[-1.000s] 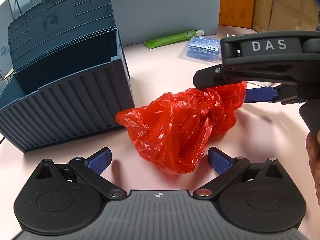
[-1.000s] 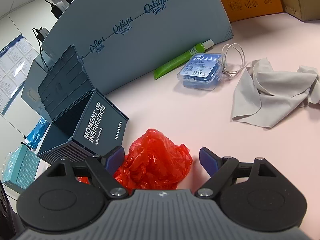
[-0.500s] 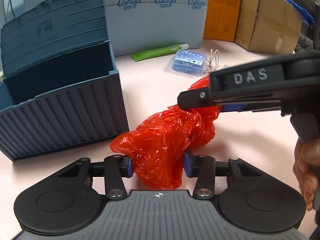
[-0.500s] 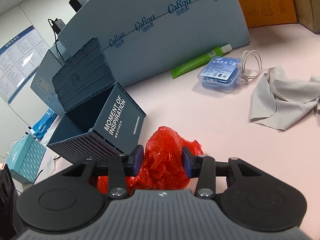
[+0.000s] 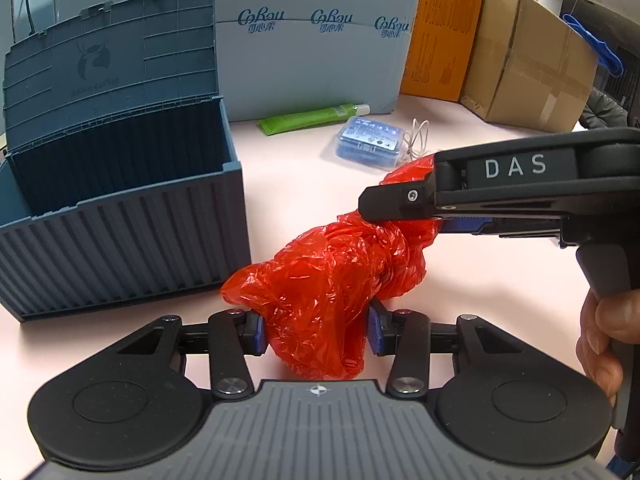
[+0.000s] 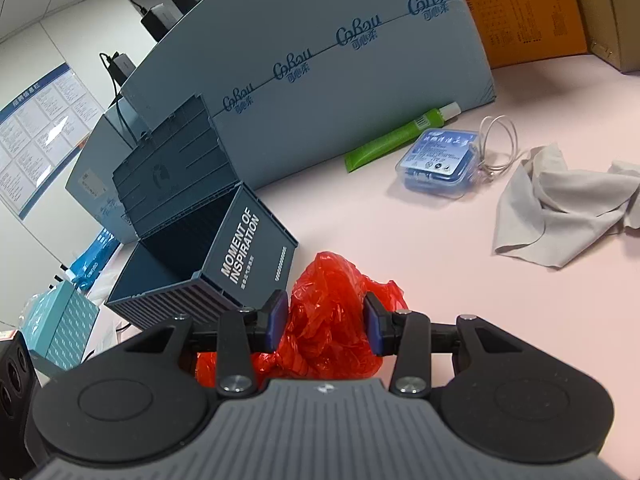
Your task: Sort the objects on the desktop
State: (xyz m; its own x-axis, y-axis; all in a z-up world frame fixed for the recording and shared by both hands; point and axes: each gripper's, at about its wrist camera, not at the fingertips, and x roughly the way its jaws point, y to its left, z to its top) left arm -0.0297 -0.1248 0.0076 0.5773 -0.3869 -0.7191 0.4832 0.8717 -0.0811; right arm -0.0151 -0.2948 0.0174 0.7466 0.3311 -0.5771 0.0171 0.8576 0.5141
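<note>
A crumpled red plastic bag (image 5: 332, 276) lies on the pink desk beside an open dark-blue container box (image 5: 120, 208). My left gripper (image 5: 316, 330) is shut on the bag's near end, blue pads pressing into the plastic. My right gripper (image 6: 326, 324) is shut on the bag's (image 6: 332, 312) other end. In the left wrist view the right gripper's black body (image 5: 500, 188) reaches in from the right over the bag, held by a hand (image 5: 604, 344). The box (image 6: 224, 240) stands just left of the bag, its lid up.
At the back lie a green tube (image 5: 312, 118), a clear blue case (image 5: 370, 142) and a coiled white cable (image 5: 418, 138). A grey cloth (image 6: 560, 204) lies at the right. A blue-grey carton (image 5: 312, 52) and brown cardboard boxes (image 5: 528, 64) wall the rear.
Both grippers went from wide open around the red bag to closed on it. The bag is now bunched and stretched between them; the left view tipped slightly upward.
</note>
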